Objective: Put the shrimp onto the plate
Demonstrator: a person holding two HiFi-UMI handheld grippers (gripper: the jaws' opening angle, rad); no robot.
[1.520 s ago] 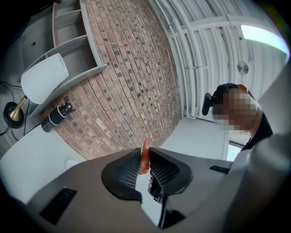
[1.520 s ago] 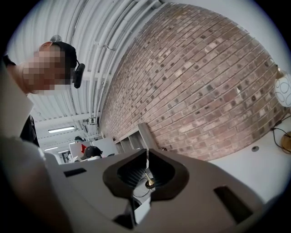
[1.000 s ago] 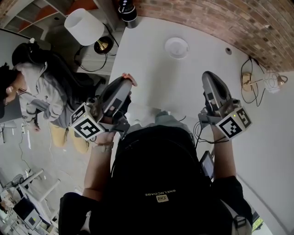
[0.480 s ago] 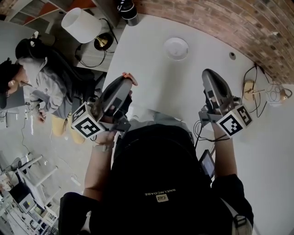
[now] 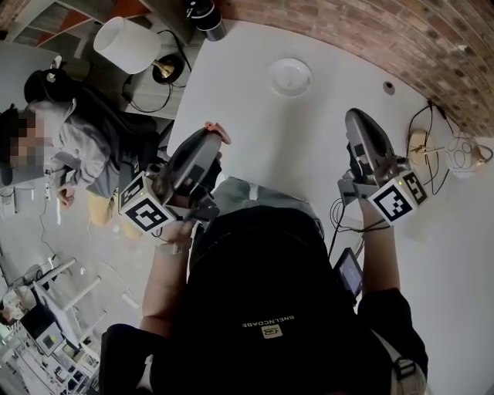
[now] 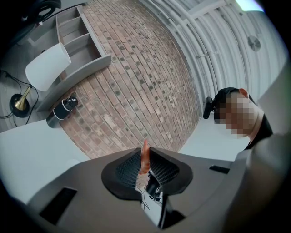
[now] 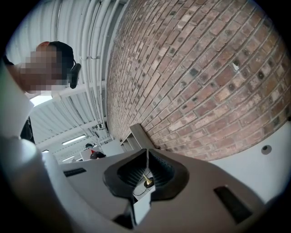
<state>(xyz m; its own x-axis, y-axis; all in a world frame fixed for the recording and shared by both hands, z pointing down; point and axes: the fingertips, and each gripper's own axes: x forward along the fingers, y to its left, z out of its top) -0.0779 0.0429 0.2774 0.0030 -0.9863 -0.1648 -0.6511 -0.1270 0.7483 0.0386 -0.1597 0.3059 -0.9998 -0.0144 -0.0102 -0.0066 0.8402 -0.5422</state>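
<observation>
Spreading across the middle of the head view, the white table (image 5: 255, 123) runs up to a curved brick wall (image 5: 401, 38). The person holding the grippers fills the lower half, a black backpack (image 5: 262, 301) on the chest. Another person (image 5: 77, 146) in a grey hoodie sits off the table's left side. Beyond the table's far-left corner stands a lamp (image 5: 127, 45) with a white shade and a brass foot.

The left gripper (image 5: 210, 139) is raised over the table's left edge, its jaws clenched on the shrimp (image 5: 218, 129) – in the left gripper view the orange shrimp (image 6: 145, 157) stands pinched upright between the ribbed pads, its tip poking above them. The right gripper (image 5: 355, 117) hangs over the table's right part, well apart from the left one; its jaws are pressed together with nothing held between them.

The white plate (image 5: 290, 77) lies on the table nearer the brick wall, between the two grippers and well ahead of both, empty. A black-and-silver bottle (image 5: 202, 11) stands at the table's far-left corner – near the lamp.
</observation>
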